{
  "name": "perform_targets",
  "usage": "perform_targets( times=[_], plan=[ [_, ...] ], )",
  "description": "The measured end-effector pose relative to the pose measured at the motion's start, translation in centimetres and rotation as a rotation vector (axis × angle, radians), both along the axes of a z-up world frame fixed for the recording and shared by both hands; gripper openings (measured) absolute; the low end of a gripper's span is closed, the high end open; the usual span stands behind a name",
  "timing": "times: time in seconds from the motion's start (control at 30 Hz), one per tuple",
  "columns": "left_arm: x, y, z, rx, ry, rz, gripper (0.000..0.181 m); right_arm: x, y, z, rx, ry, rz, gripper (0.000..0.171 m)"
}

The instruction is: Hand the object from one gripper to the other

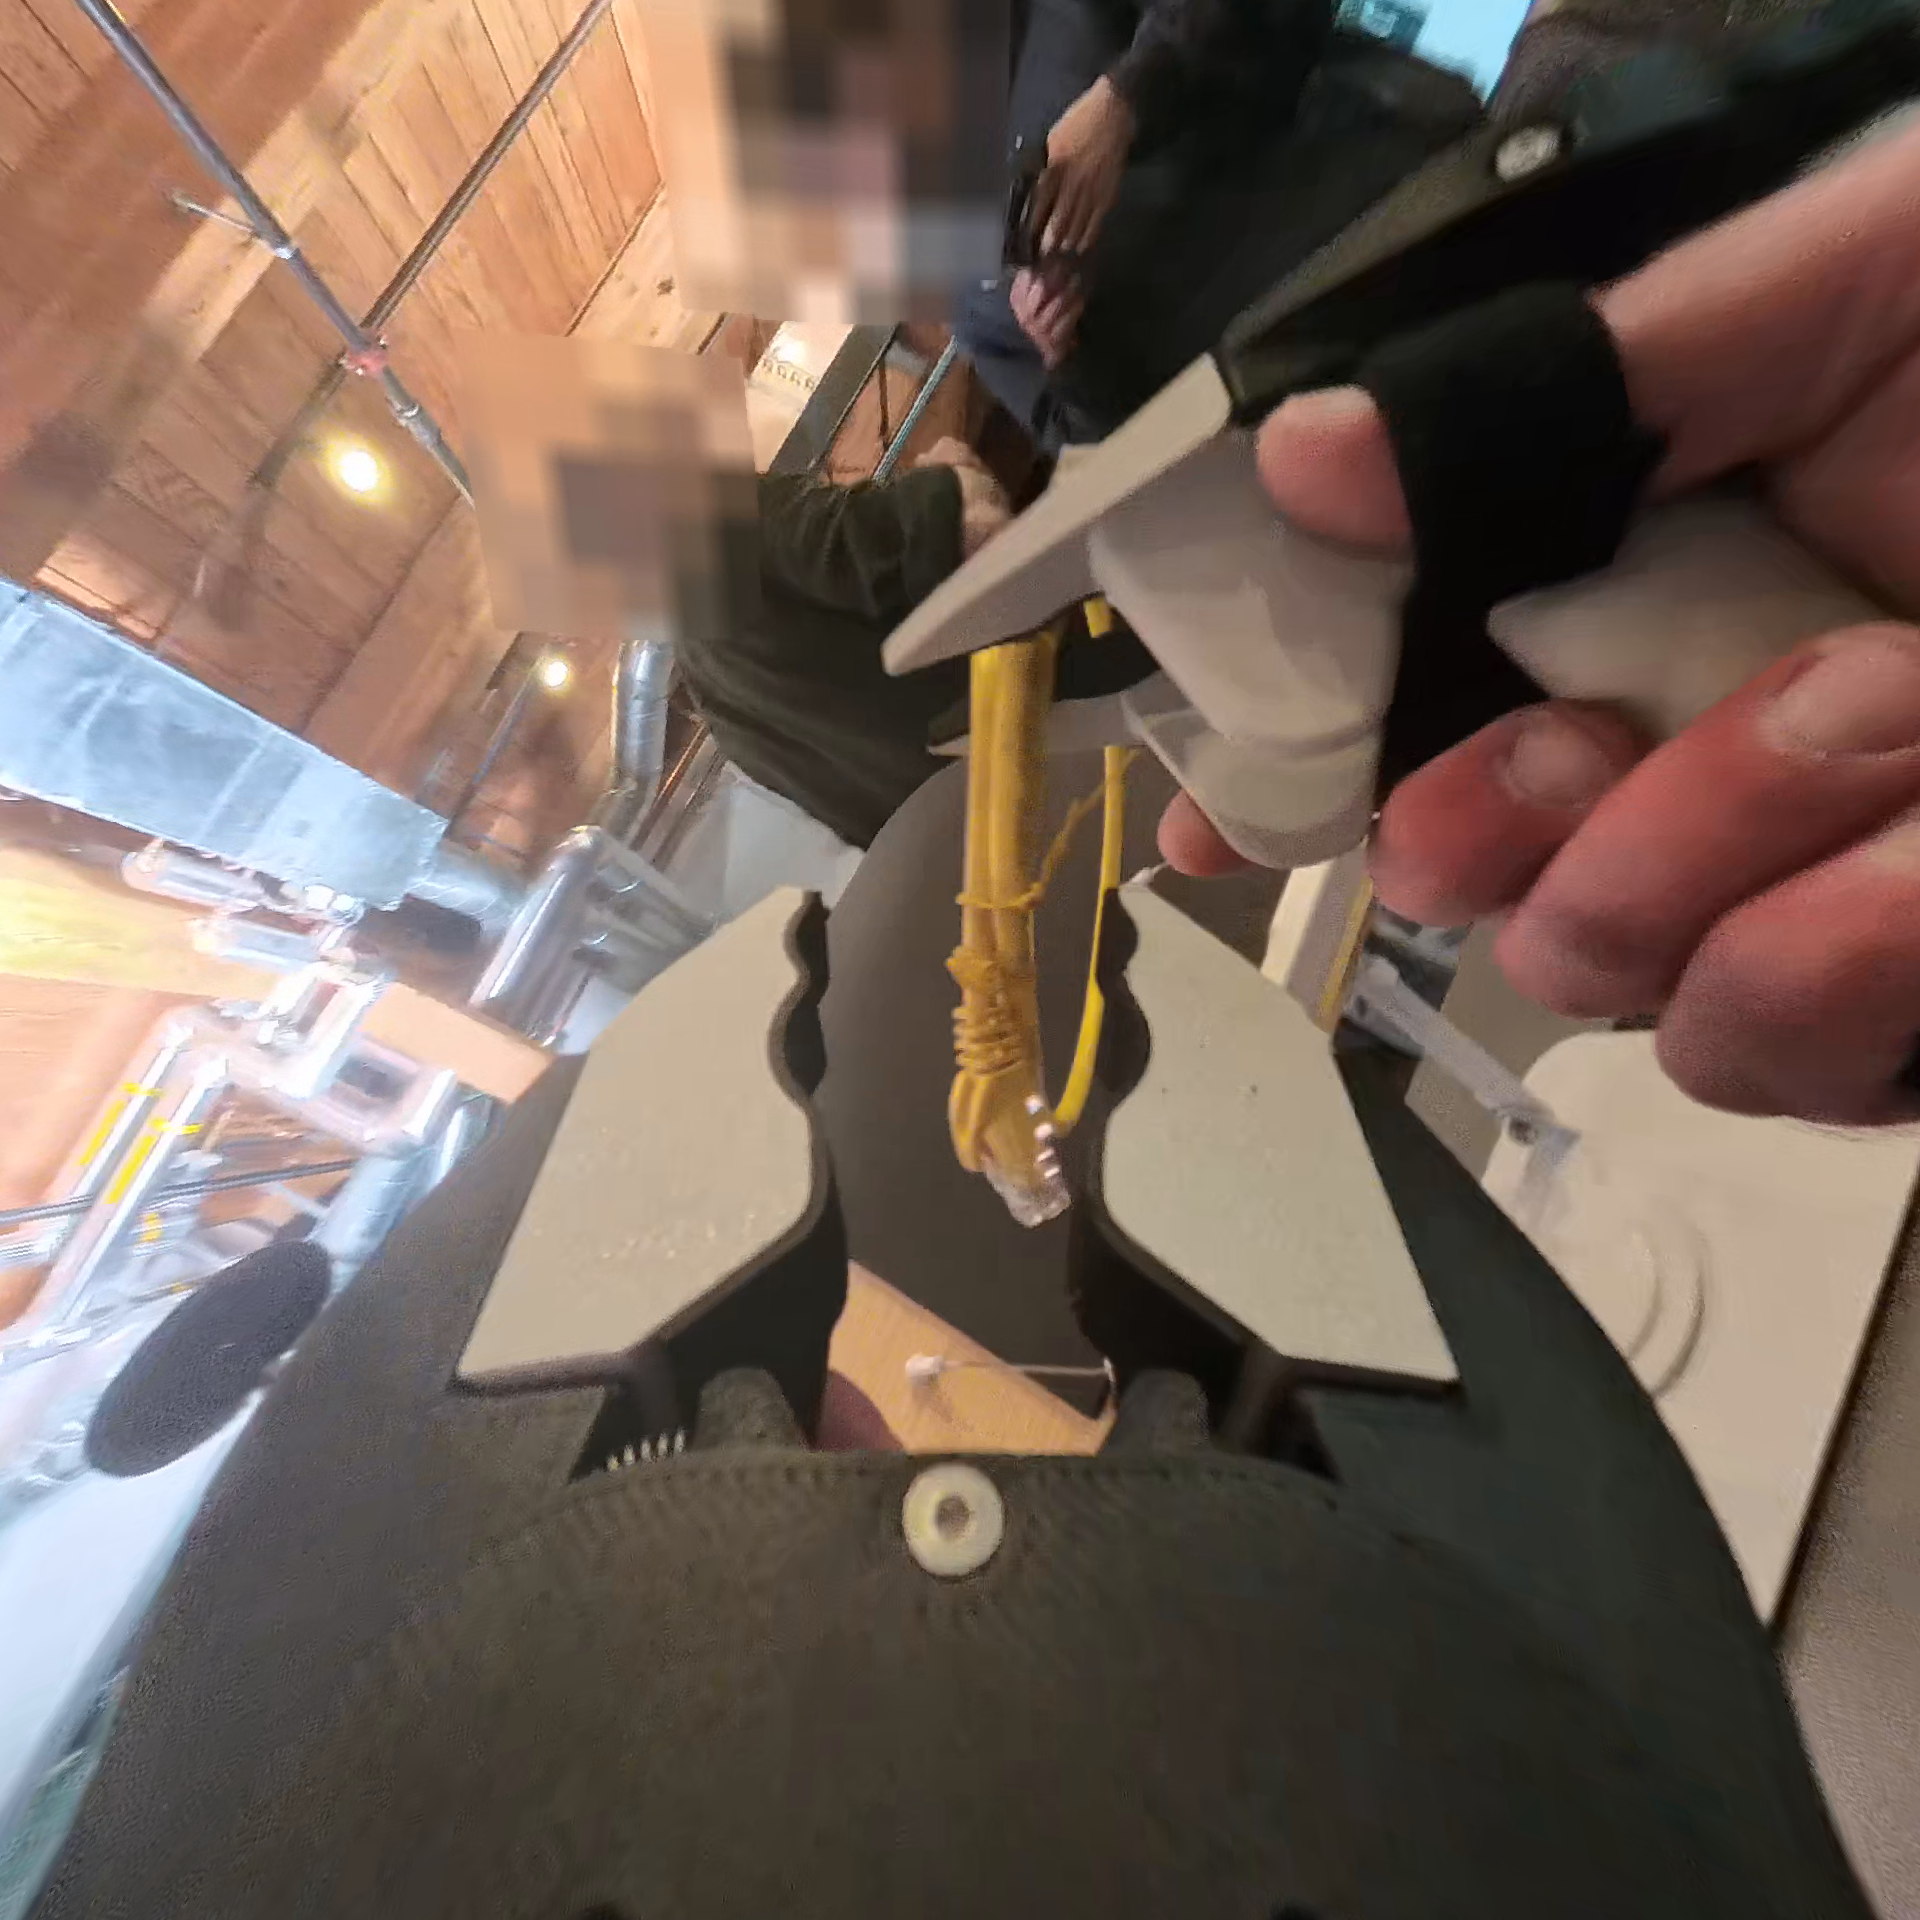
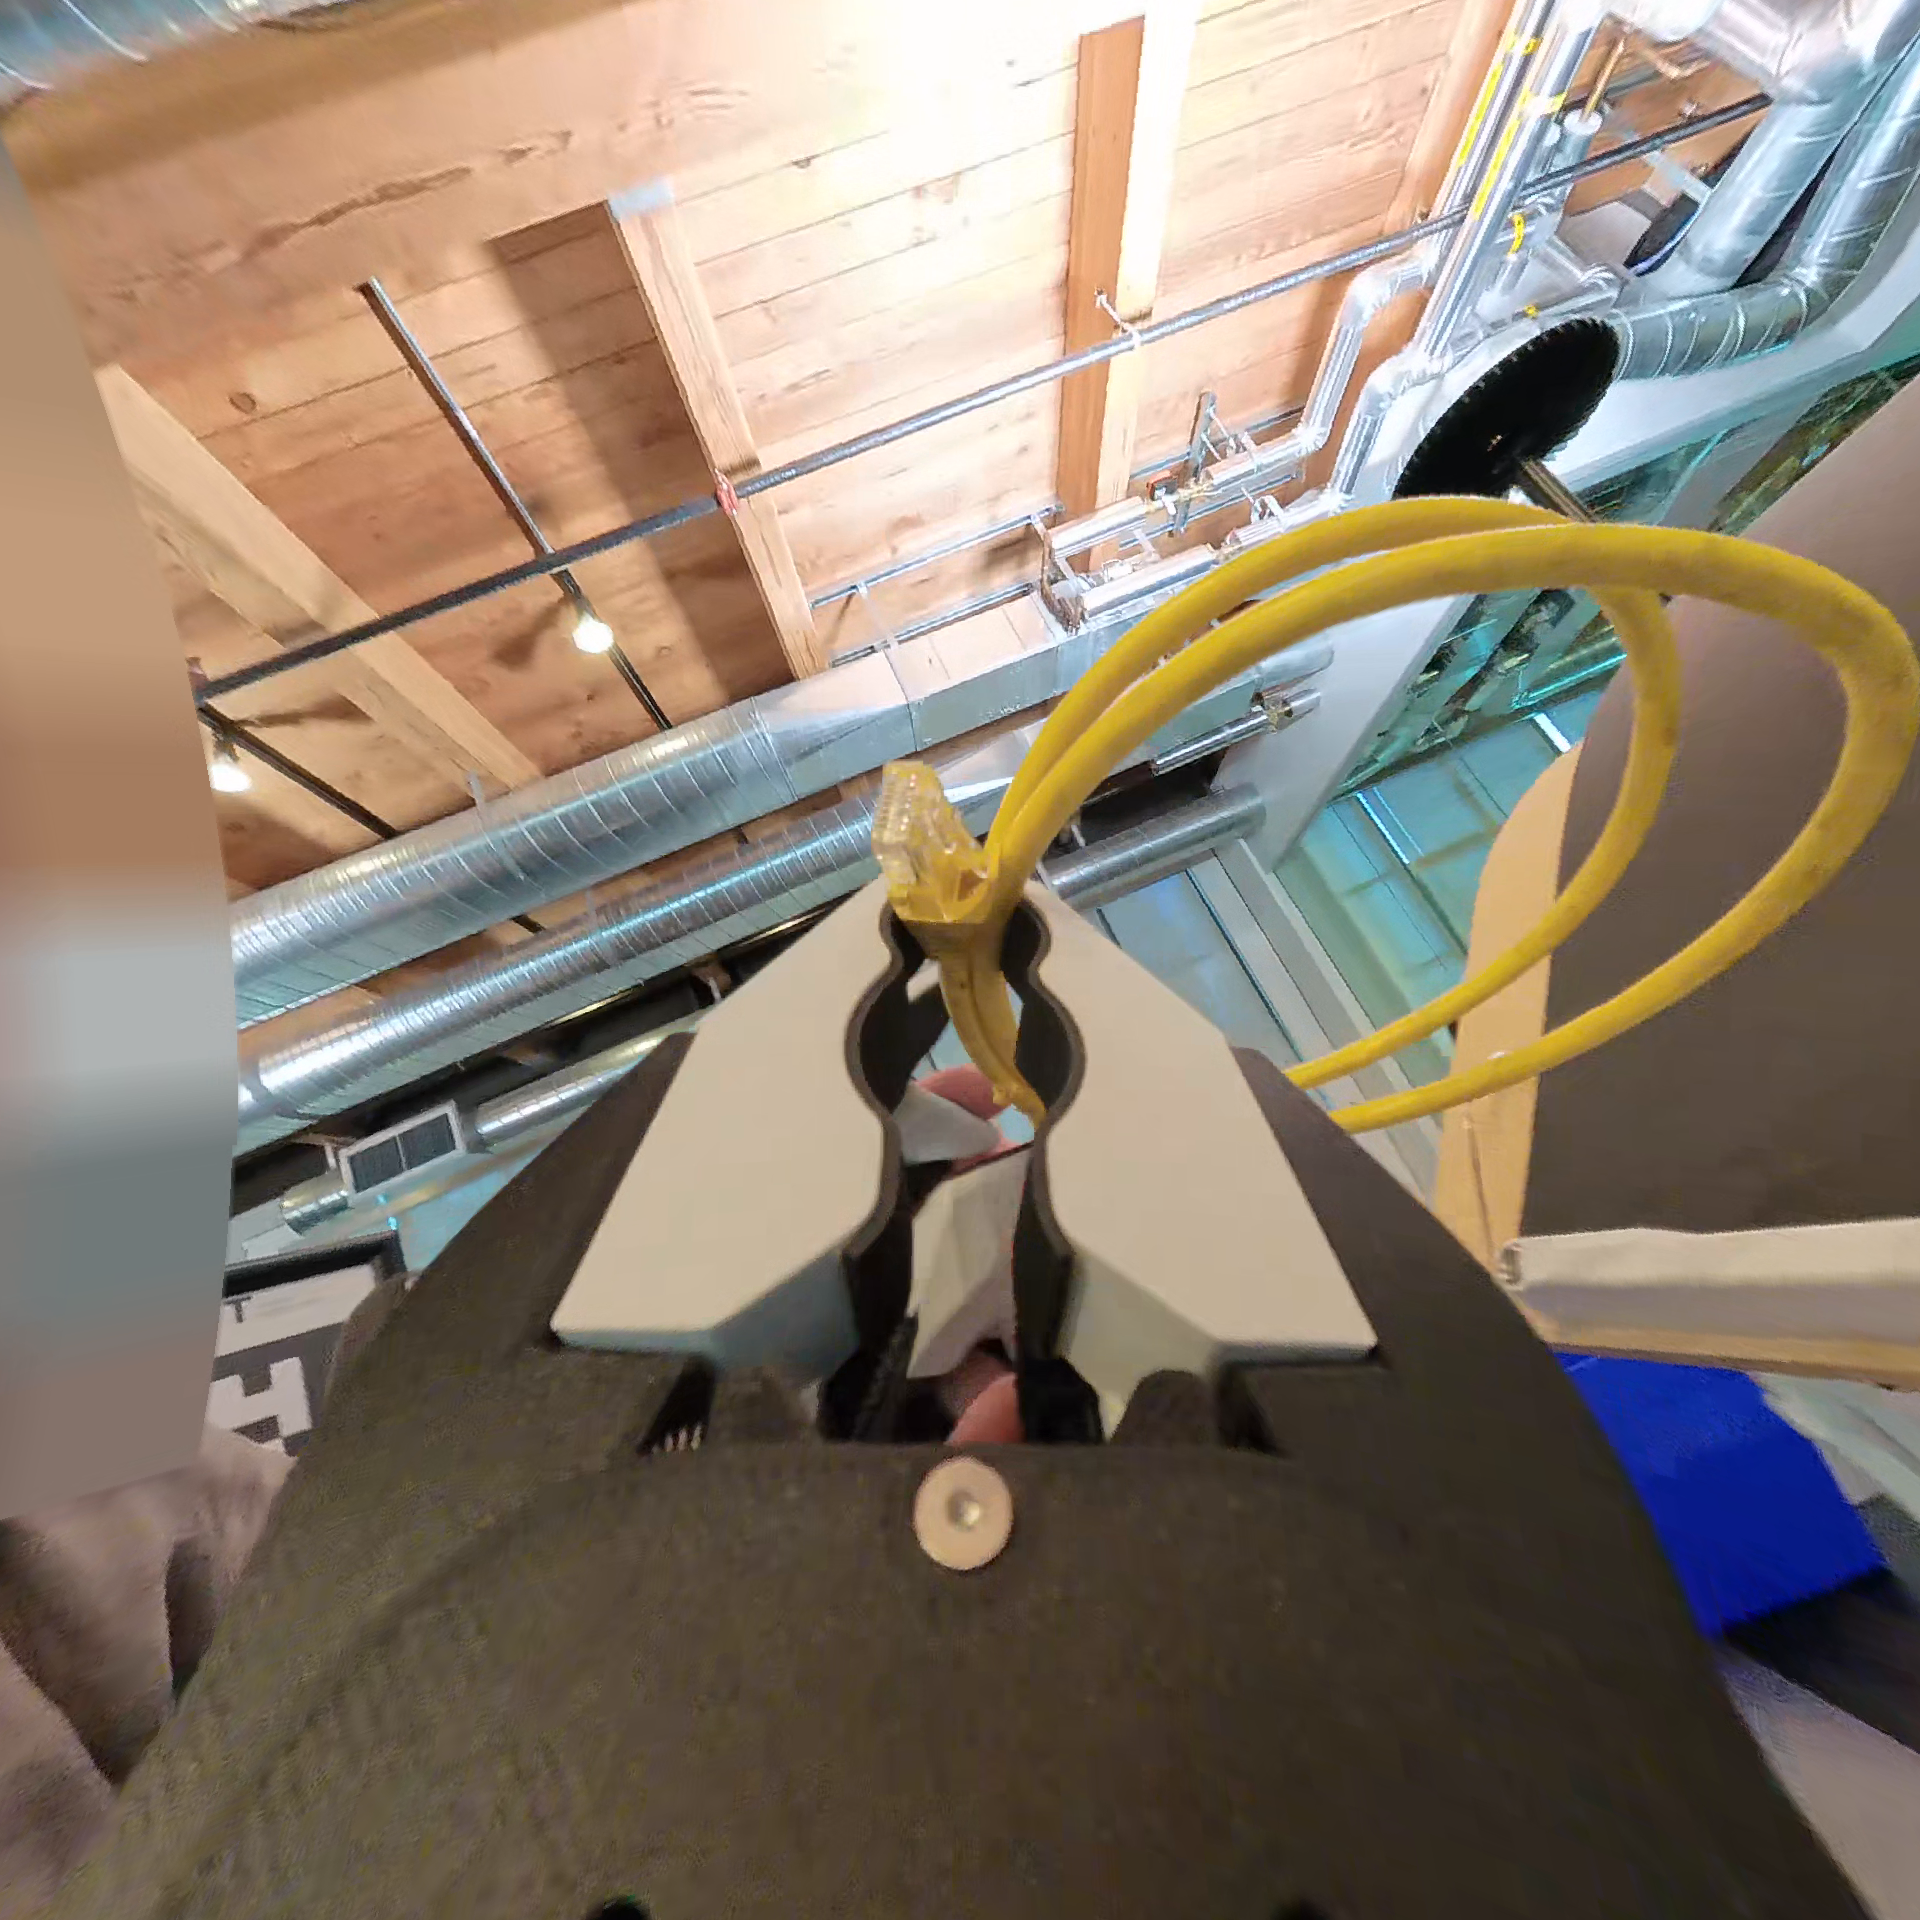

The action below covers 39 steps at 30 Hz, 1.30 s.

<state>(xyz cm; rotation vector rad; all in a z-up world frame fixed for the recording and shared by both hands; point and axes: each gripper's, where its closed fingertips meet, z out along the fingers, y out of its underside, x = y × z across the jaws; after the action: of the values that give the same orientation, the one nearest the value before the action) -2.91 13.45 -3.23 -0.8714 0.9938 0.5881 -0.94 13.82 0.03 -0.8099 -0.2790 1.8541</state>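
A yellow network cable (image 1: 997,935), coiled and tied around itself, hangs with its clear plug (image 1: 1039,1174) pointing down between my left gripper's fingers. My left gripper (image 1: 966,914) is open, with its jaws wide apart on either side of the bundle and not clamping it. My right gripper (image 1: 935,696) comes in from the upper right, held by a bare hand (image 1: 1662,831), and pinches the cable from above. In the right wrist view my right gripper (image 2: 961,914) is shut on the cable just below a clear plug (image 2: 920,821). The cable's loops (image 2: 1558,551) arc to the right.
A white tabletop (image 1: 1714,1351) lies at the right beneath the grippers. People in dark clothes (image 1: 831,644) stand behind the cable. A white board edge (image 2: 1714,1278) and a blue object (image 2: 1714,1475) sit at the right. Silver ducts (image 2: 623,831) cross overhead.
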Motion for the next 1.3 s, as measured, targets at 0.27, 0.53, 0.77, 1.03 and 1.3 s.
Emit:
perform_targets(
  times=[0.27, 0.53, 0.77, 1.03, 1.3],
  plan=[
    [-0.3, 0.4, -0.3, 0.045, 0.029, 0.079, 0.014, -1.1, -0.6, -0.4, -0.025, 0.017, 0.031, 0.012],
    [-2.5, 1.3, -0.1, -0.132, -0.004, 0.09, 0.012, -2.0, 1.0, -2.2, -0.003, -0.153, -0.024, 0.041],
    [-4.9, 1.0, -1.0, -0.464, -0.056, 0.013, 0.012, -2.3, -0.5, -3.9, 0.241, -0.437, 0.016, 0.034],
    [-5.0, -0.6, -3.4, -0.752, -0.049, -0.121, 0.012, 0.0, -2.6, -3.6, 0.572, -0.681, -0.132, 0.031],
    [-2.4, -2.7, -6.6, -1.015, -0.042, -0.342, 0.012, 1.5, -3.8, -4.0, 0.671, -0.805, -0.125, 0.039]
  ],
)
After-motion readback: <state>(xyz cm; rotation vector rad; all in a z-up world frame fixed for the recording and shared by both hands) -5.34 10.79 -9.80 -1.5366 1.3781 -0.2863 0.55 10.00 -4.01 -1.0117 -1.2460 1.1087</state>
